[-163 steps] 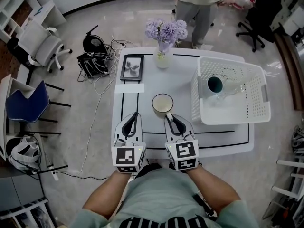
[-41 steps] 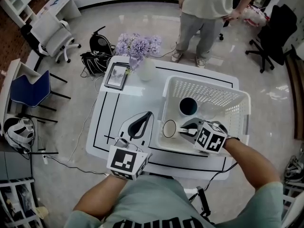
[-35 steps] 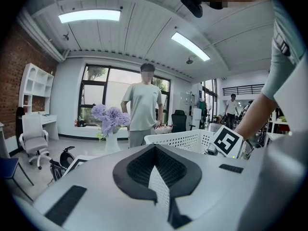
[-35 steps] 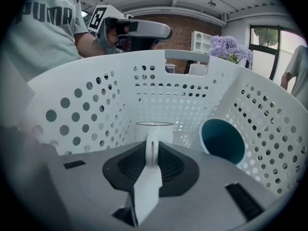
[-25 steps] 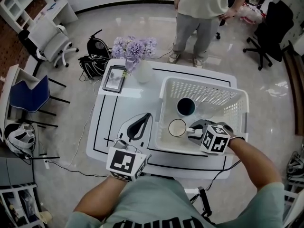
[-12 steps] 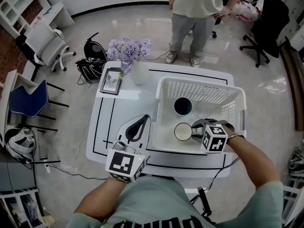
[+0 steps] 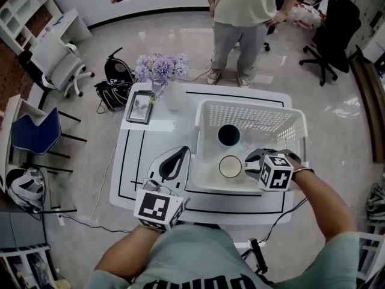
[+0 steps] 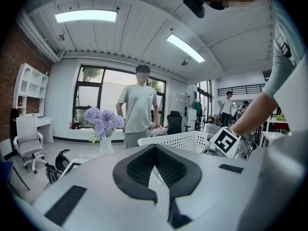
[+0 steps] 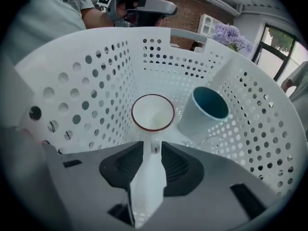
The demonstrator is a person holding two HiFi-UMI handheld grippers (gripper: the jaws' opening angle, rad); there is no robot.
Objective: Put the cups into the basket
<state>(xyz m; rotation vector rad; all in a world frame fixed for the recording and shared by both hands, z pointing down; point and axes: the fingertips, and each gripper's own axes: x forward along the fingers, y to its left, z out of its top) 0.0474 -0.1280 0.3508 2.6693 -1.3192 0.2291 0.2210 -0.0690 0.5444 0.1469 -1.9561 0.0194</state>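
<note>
At the far left of the head view stand one white chair (image 7: 57, 62) and one blue chair (image 7: 33, 131). A black bag (image 7: 117, 71) and a tangle of cables lie on the floor beside the white surface (image 7: 139, 161). The surface's left part carries one picture frame (image 7: 139, 107) and one vase of purple flowers (image 7: 161, 71).

The left hand-held gripper (image 7: 180, 155) hangs over the surface just left of the basket (image 7: 240, 105). Only the left gripper view shows how its jaws stand: pressed together, with nothing between them. That view also looks level across the room. It takes in the ceiling lights and a second person far back at the right, neither of which the head view shows.

One white, perforated basket stands on the surface's right part. I can make out two cups inside it. The teal cup (image 7: 228, 135) stands mouth up toward the far wall of the basket. The white cup (image 7: 230, 167), with its red rim, is nearer, close beside it.

The right hand-held gripper (image 7: 249, 163) reaches down into the basket. In the head view its marker cube hides the jaws. The right gripper view shows the pads pinching the white cup's handle. That view also shows a faint clear shape (image 9: 202, 139) at the teal cup's base, which I cannot identify.

Beyond the surface a person (image 7: 243, 11) stands, and one black chair (image 7: 334, 29) is at the far right.
</note>
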